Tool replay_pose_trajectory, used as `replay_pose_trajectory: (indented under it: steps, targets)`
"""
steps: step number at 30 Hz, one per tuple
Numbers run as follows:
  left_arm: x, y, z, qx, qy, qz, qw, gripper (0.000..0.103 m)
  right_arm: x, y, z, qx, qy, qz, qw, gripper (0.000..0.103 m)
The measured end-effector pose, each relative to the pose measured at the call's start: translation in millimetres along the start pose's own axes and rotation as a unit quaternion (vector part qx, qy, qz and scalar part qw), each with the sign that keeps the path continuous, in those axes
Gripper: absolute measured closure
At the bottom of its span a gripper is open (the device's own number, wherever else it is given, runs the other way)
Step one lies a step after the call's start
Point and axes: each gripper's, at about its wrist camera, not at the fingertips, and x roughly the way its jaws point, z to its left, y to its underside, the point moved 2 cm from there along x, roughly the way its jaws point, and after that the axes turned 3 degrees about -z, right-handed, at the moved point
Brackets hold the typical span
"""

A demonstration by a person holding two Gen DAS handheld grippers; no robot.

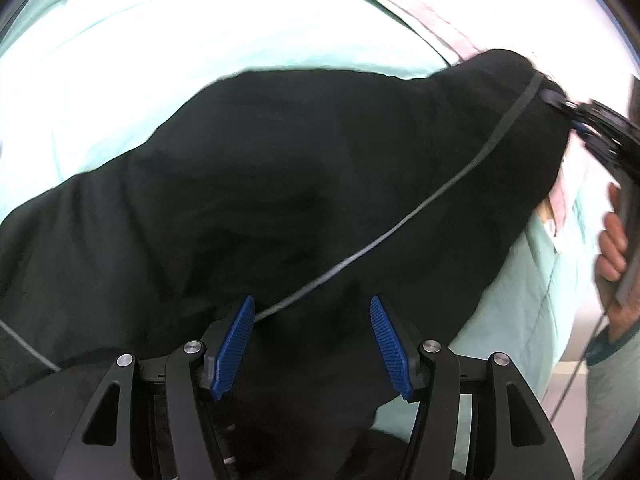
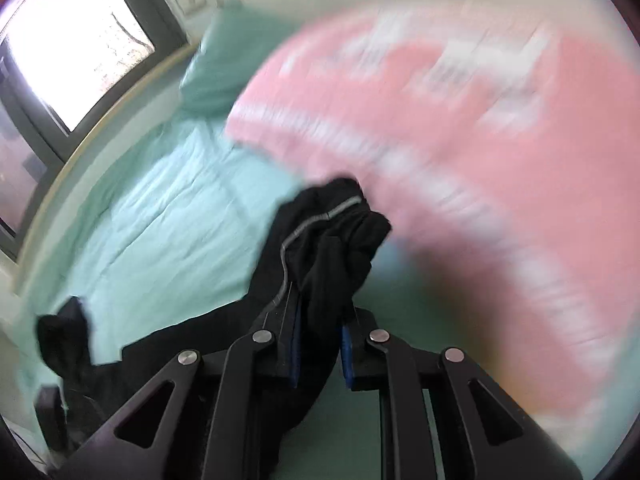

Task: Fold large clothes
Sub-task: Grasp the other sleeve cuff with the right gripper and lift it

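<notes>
A large black garment [image 1: 280, 184] with a thin grey stripe lies spread over a mint-green bed. My left gripper [image 1: 312, 312] is open just above its near part, jaws wide apart, nothing between them. My right gripper [image 2: 320, 320] is shut on a bunched end of the black garment [image 2: 332, 248] and holds it lifted off the bed. In the left wrist view the right gripper [image 1: 588, 124] shows at the far right, pinching the garment's far end, with the person's hand [image 1: 612, 248] below it.
The mint-green bed cover [image 2: 160, 220] lies under the garment. A pink and white blanket [image 2: 460, 120] lies blurred at the right. A green pillow [image 2: 232, 56] sits by the wall. A window [image 2: 72, 48] is at the left.
</notes>
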Motion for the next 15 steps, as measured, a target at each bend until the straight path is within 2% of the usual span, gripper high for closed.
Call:
replay_pose_trajectory:
  steps: [3, 4, 6, 9, 12, 14, 15]
  targets:
    - [12.3, -2.3, -11.3, 0.016, -0.013, -0.006, 0.9998, 0.041, -9.8, 10.1, -45.4, 0.027, -0.019, 0.031, 0.999, 0.084]
    - [17.6, -3.5, -11.7, 0.017, -0.02, -0.006, 0.9996, 0.041, -3.5, 18.1, -54.9, 0.038, -0.014, 0.048, 0.998, 0.084]
    - [42.4, -5.4, -6.5, 0.008, -0.044, 0.03, 0.9985, 0.041, 22.5, 38.3, -74.4, 0.07, -0.006, 0.096, 0.993, 0.084]
    - [46.1, -9.5, -1.1, -0.008, -0.043, 0.038, 0.9983, 0.041, 53.2, 60.4, -102.7, 0.143, -0.027, 0.141, 0.979, 0.083]
    - [26.7, -6.5, 1.7, 0.001, -0.039, 0.031, 0.9987, 0.041, 50.3, 65.1, -120.5, 0.196, -0.077, 0.141, 0.967, 0.079]
    - [10.9, 0.1, 7.6, 0.008, -0.043, 0.025, 0.9987, 0.041, 37.5, 58.5, -120.1, 0.19, -0.107, 0.126, 0.968, 0.072]
    - [4.5, 4.3, 10.0, 0.008, -0.039, 0.024, 0.9989, 0.041, 34.7, 56.6, -118.8, 0.183, -0.111, 0.121, 0.969, 0.062]
